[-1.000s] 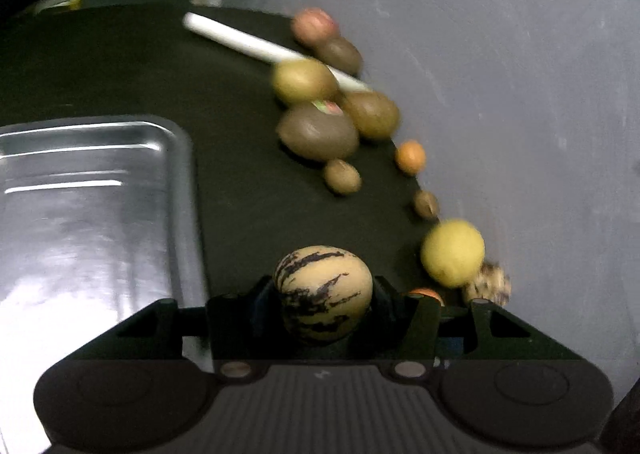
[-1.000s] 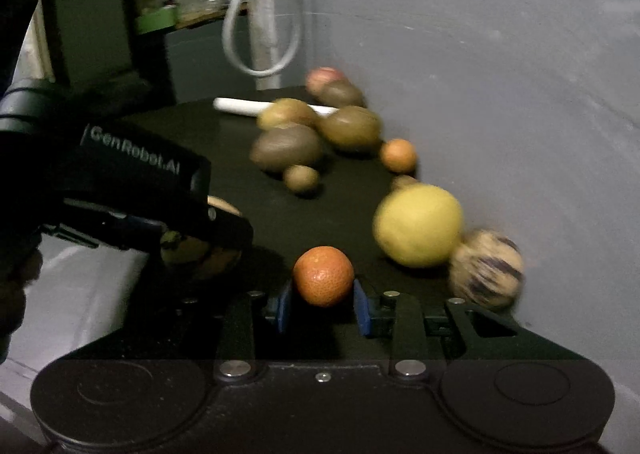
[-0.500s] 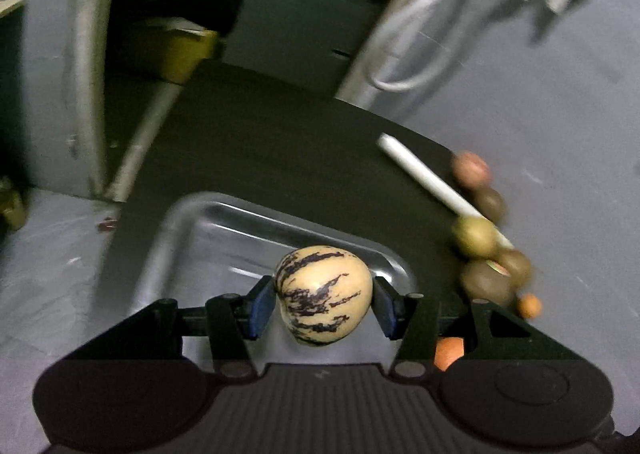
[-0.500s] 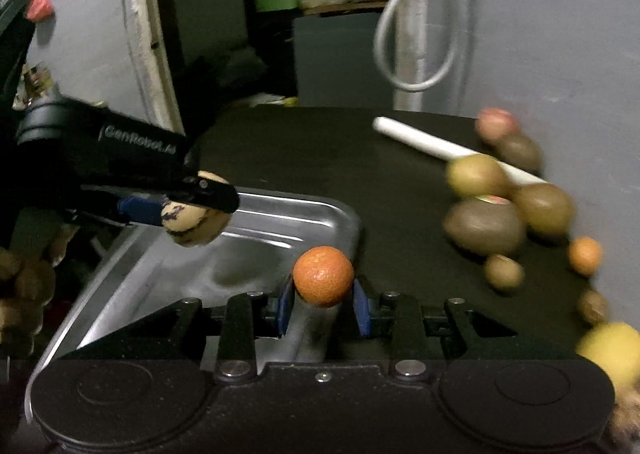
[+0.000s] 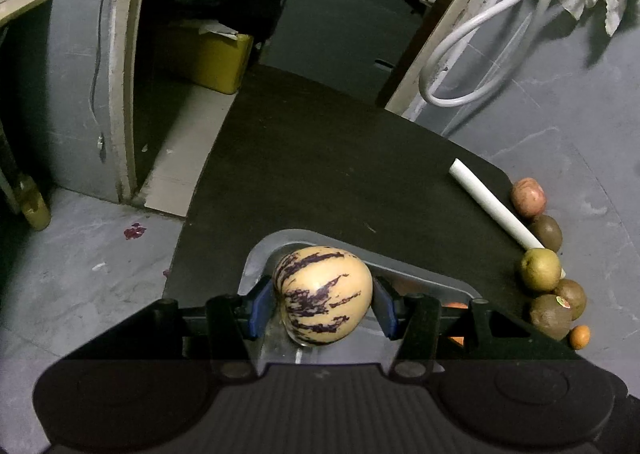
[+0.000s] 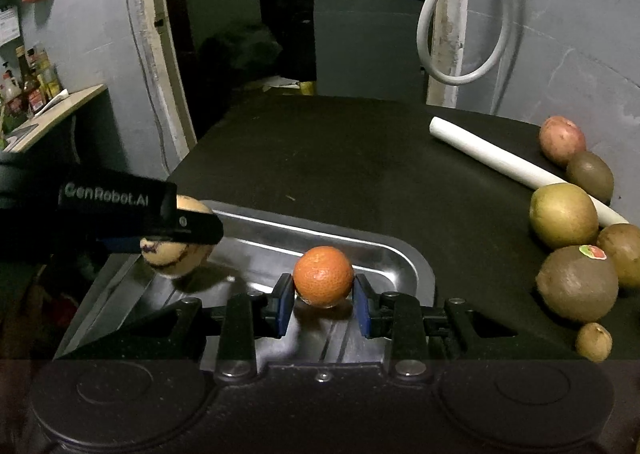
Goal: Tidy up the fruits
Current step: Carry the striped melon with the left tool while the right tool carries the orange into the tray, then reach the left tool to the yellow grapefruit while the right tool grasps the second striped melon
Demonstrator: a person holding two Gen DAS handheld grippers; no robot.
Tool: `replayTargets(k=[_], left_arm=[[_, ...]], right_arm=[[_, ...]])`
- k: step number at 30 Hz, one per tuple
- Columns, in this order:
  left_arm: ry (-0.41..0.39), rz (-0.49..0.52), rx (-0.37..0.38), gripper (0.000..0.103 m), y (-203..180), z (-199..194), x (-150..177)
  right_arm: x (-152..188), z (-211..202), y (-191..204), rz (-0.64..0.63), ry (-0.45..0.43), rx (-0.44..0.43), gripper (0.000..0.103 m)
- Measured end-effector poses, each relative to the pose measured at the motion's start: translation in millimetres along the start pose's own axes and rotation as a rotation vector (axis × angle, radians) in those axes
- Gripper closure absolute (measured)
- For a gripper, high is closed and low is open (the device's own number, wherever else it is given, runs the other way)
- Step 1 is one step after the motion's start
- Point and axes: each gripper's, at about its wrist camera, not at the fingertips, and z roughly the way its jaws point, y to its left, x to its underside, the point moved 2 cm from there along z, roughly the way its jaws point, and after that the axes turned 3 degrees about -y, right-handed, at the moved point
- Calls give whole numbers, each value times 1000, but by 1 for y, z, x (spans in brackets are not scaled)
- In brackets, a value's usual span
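Over the steel tray, the left tool pinches a striped pepino melon while the right tool pinches a mandarin.

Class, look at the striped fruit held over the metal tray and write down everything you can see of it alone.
The striped fruit is rounded, slightly heart-shaped, with smooth cream-yellow skin and ragged dark purple streaks. It looks whole and unbruised. The left claw is shut on it, its blue pads pressing both sides. In the right wrist view it hangs at the left end of the steel tray, with its shadow on the tray floor; whether it touches the tray cannot be told.
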Motion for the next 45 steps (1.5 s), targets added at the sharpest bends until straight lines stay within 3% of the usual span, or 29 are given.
replayTargets(k=[12, 14, 20, 31, 40, 45], left_arm=[[17, 22, 9, 46, 0, 1, -3], [24, 14, 12, 44, 1, 0, -4], [7, 31, 31, 26, 0, -15, -5], [-13, 110, 6, 3, 4, -73, 17], [69, 211, -14, 1, 18, -111, 54], [166, 300, 8, 1, 22, -122, 73]], right_arm=[[-2, 13, 2, 29, 24, 23, 68], [-2, 12, 2, 41, 27, 25, 62], [2, -7, 2, 47, 22, 28, 46], [26, -76, 14, 53, -12, 20, 18], [58, -133, 25, 36, 10, -13, 1], [80, -157, 21, 54, 60, -14, 1]])
